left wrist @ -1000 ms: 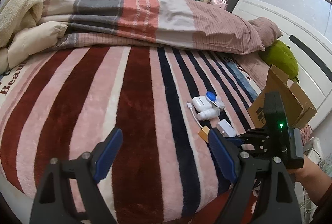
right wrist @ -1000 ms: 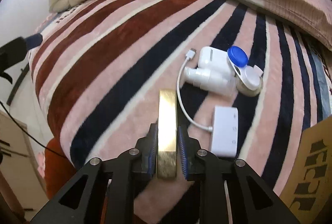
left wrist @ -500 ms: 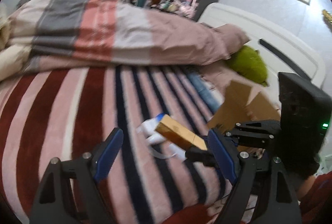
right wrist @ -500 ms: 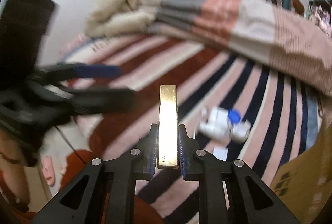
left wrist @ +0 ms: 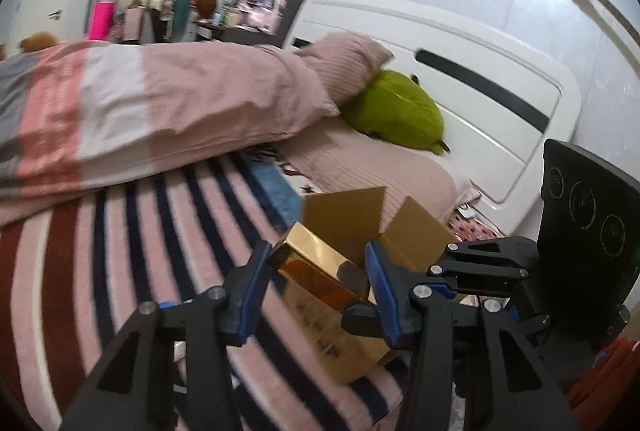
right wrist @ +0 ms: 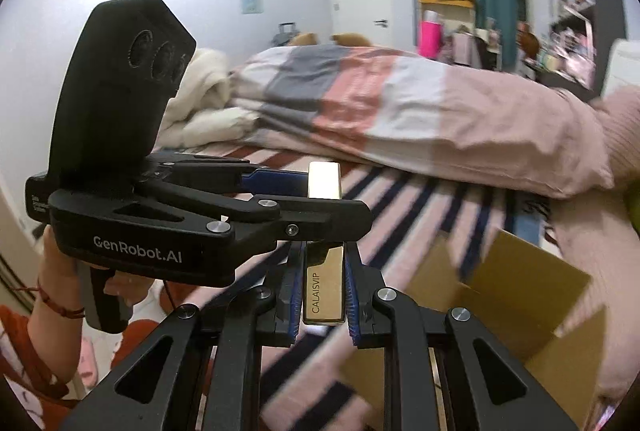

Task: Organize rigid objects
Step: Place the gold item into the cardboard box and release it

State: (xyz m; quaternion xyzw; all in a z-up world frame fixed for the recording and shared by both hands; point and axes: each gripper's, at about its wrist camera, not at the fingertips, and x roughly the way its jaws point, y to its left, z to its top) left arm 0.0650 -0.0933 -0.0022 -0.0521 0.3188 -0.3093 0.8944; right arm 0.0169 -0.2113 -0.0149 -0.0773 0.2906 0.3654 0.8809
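The right gripper [right wrist: 322, 295] squeezed the near end of the hard, shiny, slippery-looking gold box [right wrist: 323, 279], while the left gripper [left wrist: 316, 285], its jaws just closing, pinched its far end above the cardboard box [left wrist: 416, 231].

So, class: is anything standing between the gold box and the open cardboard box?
Nothing visible does. The gold box is held in the air by the right claw, with the left claw closing around its far end, and the cardboard box stands open beside it.
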